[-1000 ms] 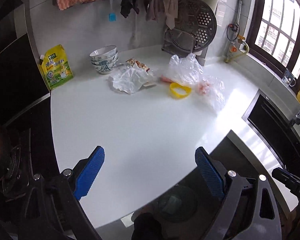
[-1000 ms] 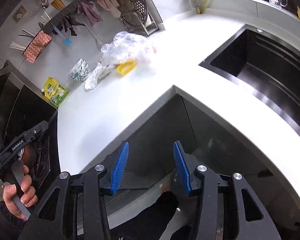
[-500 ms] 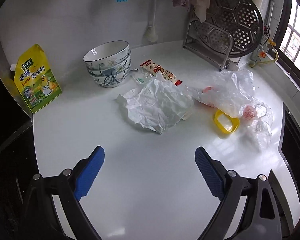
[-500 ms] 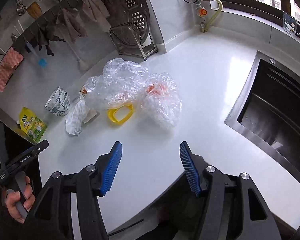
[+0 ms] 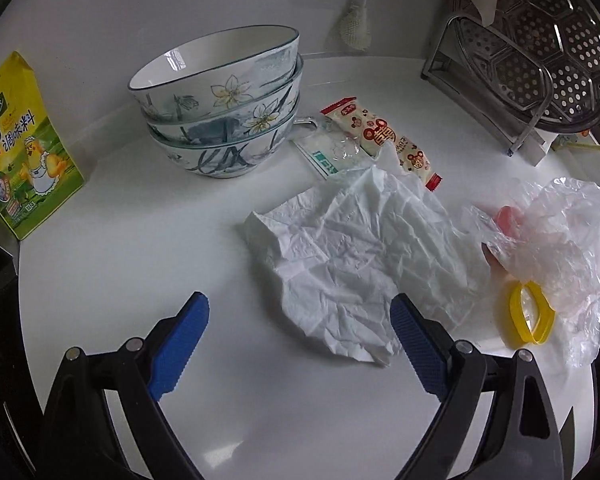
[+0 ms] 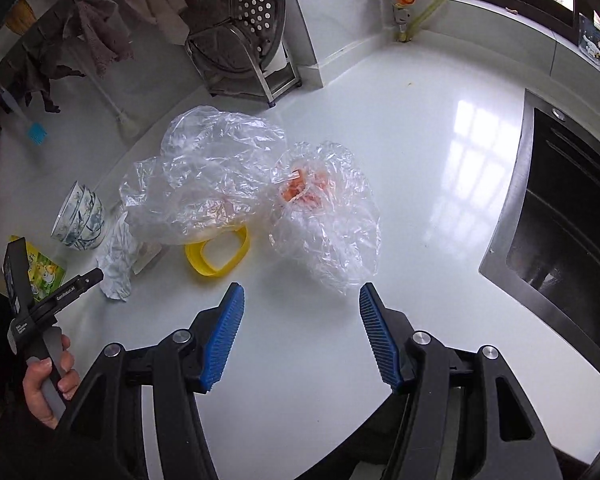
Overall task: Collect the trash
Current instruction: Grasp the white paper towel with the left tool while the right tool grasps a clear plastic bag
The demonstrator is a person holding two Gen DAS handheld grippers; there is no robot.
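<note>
Both my grippers gaped wide and empty: left gripper [image 5: 300, 316] over the crumpled tissue [image 5: 364, 256], right gripper [image 6: 302, 308] near the plastic bag [image 6: 328, 216].

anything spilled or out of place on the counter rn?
No spill visible. Loose trash clutters the white counter: a crumpled tissue, a red-and-white snack wrapper, two clear plastic bags and a yellow plastic ring half under one bag.

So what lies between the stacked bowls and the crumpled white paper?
In the left wrist view, a small clear packet beside a red-ended snack wrapper, next to the bowls, touching the paper.
</note>
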